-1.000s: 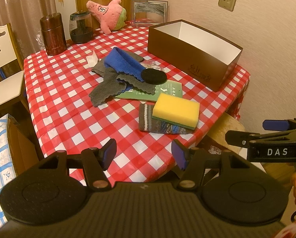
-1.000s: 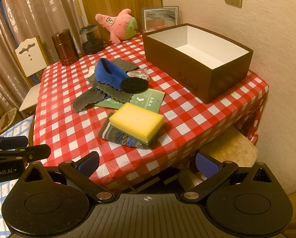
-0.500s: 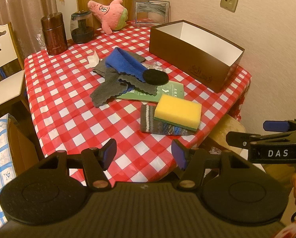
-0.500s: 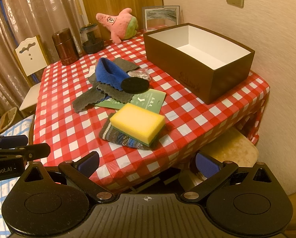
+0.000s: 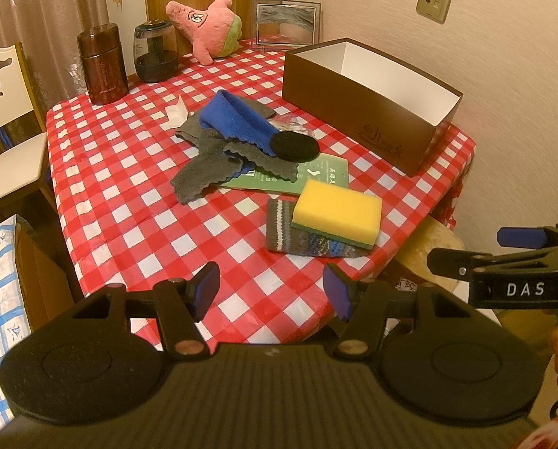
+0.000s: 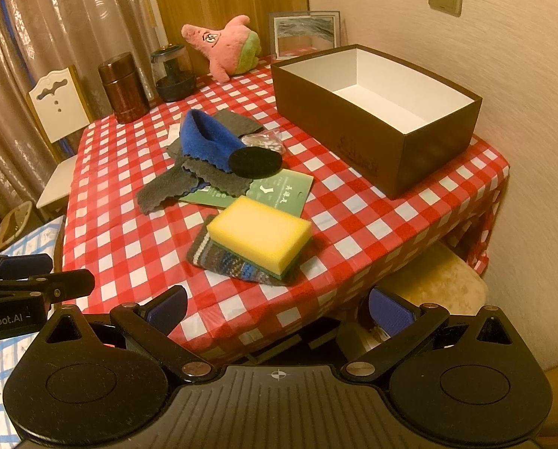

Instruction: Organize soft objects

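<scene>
A yellow sponge (image 5: 338,212) (image 6: 259,234) lies on a striped knit sock (image 5: 279,231) (image 6: 222,262) near the table's front edge. Behind it a blue cloth (image 5: 237,119) (image 6: 207,138) and grey cloths (image 5: 204,172) (image 6: 159,191) lie in a heap with a black round pad (image 5: 294,146) (image 6: 255,161). A pink plush star (image 5: 211,26) (image 6: 222,43) sits at the back. An empty brown box (image 5: 361,112) (image 6: 353,142) stands at the right. My left gripper (image 5: 271,292) and right gripper (image 6: 277,308) are open and empty, before the table edge.
A green card packet (image 5: 316,179) lies under the cloths. A brown canister (image 5: 102,63), a dark jar (image 5: 155,52) and a picture frame (image 5: 286,20) stand at the back. A white chair (image 5: 5,119) is at the left, a cushioned stool (image 6: 439,280) under the table's right corner.
Both grippers have drifted slightly; the table and its objects sit a little differently in view. Nothing on the table has moved, and both grippers stay open.
</scene>
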